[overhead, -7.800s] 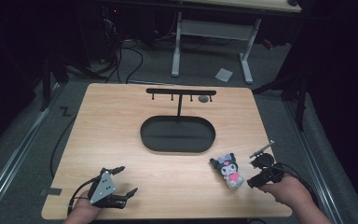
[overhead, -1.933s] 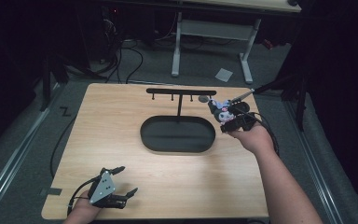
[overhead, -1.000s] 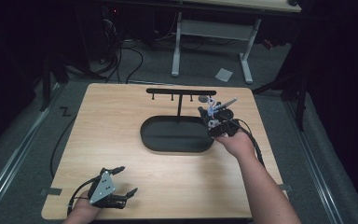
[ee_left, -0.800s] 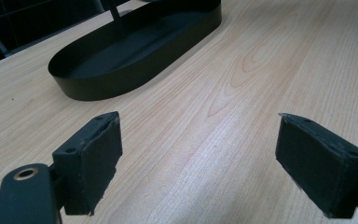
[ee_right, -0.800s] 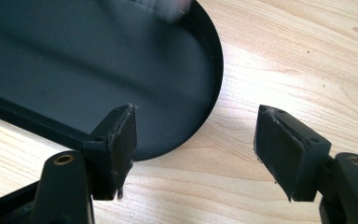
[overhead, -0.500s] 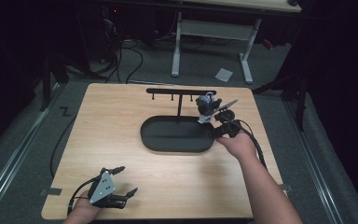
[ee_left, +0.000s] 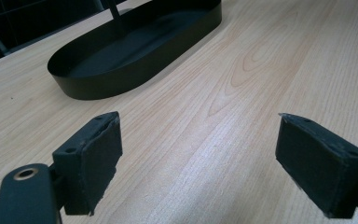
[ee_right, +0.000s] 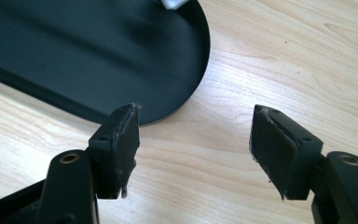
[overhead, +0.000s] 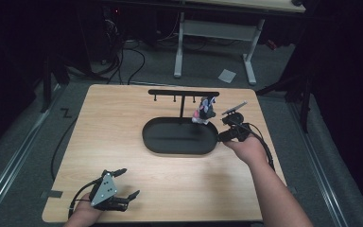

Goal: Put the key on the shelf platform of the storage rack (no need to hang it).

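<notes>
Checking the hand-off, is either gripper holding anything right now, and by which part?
Nothing is held. Left gripper and right gripper are both open over bare table.

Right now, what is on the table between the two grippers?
In the high view, bare wood of the table lies between the left gripper and the right gripper. The black tray sits just beyond that stretch.

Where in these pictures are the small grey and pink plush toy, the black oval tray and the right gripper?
small grey and pink plush toy (overhead: 204, 110), high view, on its body under the rack.
black oval tray (overhead: 147, 137), high view, on its left rim.
right gripper (ee_right: 193, 144), right gripper view, midway between its open jaws.
</notes>
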The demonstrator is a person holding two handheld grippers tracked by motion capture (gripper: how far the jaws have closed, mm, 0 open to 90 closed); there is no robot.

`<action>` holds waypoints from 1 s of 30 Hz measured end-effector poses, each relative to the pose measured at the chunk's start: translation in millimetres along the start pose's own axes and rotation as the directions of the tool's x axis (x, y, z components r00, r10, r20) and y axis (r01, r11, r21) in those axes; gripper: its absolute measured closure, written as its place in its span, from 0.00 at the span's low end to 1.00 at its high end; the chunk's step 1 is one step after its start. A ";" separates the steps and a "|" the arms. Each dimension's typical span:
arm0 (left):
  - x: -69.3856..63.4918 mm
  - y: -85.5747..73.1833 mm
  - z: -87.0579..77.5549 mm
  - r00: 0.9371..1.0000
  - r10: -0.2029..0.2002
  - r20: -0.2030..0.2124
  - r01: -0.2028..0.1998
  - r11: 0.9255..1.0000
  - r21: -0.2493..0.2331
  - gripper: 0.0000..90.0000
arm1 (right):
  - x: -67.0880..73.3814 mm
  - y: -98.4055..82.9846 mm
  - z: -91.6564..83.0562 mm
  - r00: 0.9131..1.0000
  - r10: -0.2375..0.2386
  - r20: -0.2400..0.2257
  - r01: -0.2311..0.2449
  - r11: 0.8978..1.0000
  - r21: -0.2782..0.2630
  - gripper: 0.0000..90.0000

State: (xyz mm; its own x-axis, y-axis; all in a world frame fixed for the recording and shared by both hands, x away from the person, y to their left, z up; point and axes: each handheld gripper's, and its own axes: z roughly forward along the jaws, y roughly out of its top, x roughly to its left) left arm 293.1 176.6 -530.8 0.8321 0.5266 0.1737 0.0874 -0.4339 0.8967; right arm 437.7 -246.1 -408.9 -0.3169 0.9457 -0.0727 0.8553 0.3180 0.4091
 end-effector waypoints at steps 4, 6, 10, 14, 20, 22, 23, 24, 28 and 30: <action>-0.1 0.1 0.0 1.000 0.001 0.000 -0.001 1.000 0.001 0.17 | -2.3 -7.9 -4.2 1.000 0.017 -0.013 -0.017 1.000 -0.016 0.37; -0.2 0.1 0.0 1.000 0.002 -0.001 -0.002 1.000 0.002 0.17 | -5.3 -15.8 -6.9 1.000 0.017 -0.002 -0.017 1.000 -0.013 0.37; -0.3 0.0 0.2 1.000 0.002 -0.003 -0.002 1.000 0.001 0.17 | -8.3 -27.2 -12.0 0.999 0.032 -0.017 -0.033 0.999 -0.031 0.37; -0.1 0.0 0.1 1.000 0.004 -0.004 -0.004 1.000 0.003 0.17 | -7.9 -38.4 -16.1 1.000 0.024 -0.016 -0.024 0.999 -0.030 0.37; 0.0 0.1 0.1 1.000 0.004 -0.005 -0.004 1.000 0.004 0.17 | -5.0 -55.4 -21.1 1.000 0.005 -0.031 -0.007 0.999 -0.049 0.36; 0.0 0.1 0.1 1.000 0.003 -0.005 -0.003 1.000 0.004 0.17 | -3.8 -61.9 -21.6 0.999 0.001 -0.035 -0.003 0.998 -0.065 0.35; 0.0 0.1 0.2 1.000 0.002 -0.005 -0.002 1.000 0.004 0.17 | -3.1 -68.8 -21.6 0.999 0.003 -0.043 -0.006 0.997 -0.080 0.34; 0.0 0.0 0.3 1.000 0.002 -0.008 -0.002 1.000 0.002 0.17 | -2.7 -72.0 -21.4 0.999 0.006 -0.047 -0.010 0.996 -0.089 0.34; 0.0 0.1 0.2 1.000 0.003 -0.006 -0.003 1.000 0.003 0.17 | -0.5 -92.0 -17.2 0.998 0.015 -0.058 -0.023 0.988 -0.153 0.32; 0.0 0.1 0.3 1.000 0.003 -0.006 -0.003 1.000 0.004 0.17 | 2.0 -104.4 -13.5 0.997 0.034 -0.074 -0.047 0.981 -0.189 0.32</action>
State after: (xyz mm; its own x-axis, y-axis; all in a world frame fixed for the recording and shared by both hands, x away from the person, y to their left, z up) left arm 293.2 176.3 -530.8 0.8290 0.5299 0.1787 0.0872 -0.4382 0.8946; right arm 342.2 -278.3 -439.5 -0.3174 0.9483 0.0083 0.7761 0.2547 0.5769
